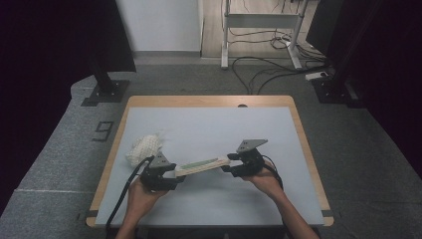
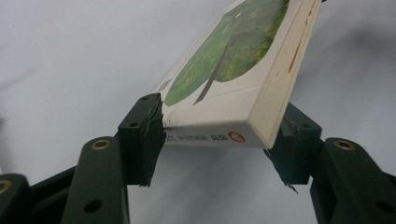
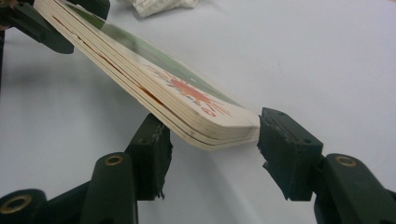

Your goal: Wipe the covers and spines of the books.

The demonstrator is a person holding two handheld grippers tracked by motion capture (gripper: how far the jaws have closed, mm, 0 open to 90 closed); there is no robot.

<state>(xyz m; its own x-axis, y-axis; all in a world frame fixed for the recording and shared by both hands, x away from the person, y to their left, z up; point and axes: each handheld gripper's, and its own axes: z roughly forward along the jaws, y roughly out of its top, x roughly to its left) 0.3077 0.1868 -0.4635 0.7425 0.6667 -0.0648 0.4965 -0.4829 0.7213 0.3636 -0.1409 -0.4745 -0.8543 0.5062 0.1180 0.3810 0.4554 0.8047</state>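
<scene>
High view: thin white board book with green cover bridged above pale grey bench — one end per gripper for level carrying. Left gripper pinching near end; right gripper slack, barely cradling the far corner.

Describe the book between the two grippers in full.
The book is thin, with thick cream board pages and a glossy white cover bearing a green leaf picture and a red splash. It lies closed and tilted above the grey table, one end between the jaws of the left gripper, the other between those of the right gripper.
</scene>
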